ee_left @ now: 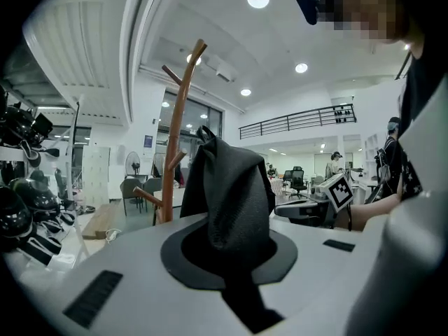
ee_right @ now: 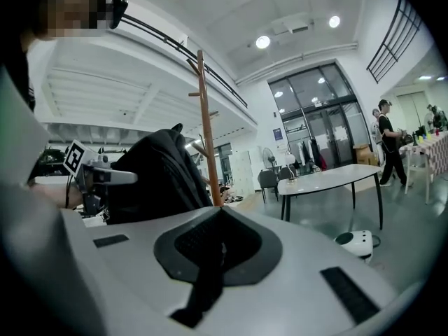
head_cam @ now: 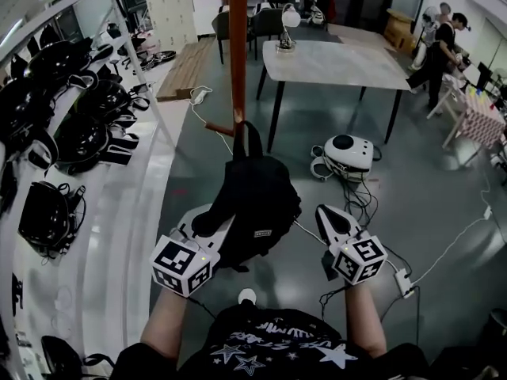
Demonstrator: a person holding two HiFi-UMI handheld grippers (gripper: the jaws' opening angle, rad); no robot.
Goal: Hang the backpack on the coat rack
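A black backpack (head_cam: 261, 200) hangs in the air just in front of the wooden coat rack (head_cam: 238, 54), its top loop close to a low peg. My left gripper (head_cam: 207, 222) is shut on a fold of the backpack's fabric (ee_left: 231, 187), which rises between its jaws; the coat rack (ee_left: 176, 131) stands behind it. My right gripper (head_cam: 325, 212) is shut with nothing in it, just right of the bag and apart from it. In the right gripper view its jaws (ee_right: 218, 215) meet, with the backpack (ee_right: 157, 173) to the left and the coat rack (ee_right: 206, 131) beyond.
A white table (head_cam: 333, 62) stands behind the rack, and a white floor device (head_cam: 348, 153) with cables lies right of it. A long white counter (head_cam: 119, 212) with several black headsets runs along the left. A person (head_cam: 440, 50) stands at the far right.
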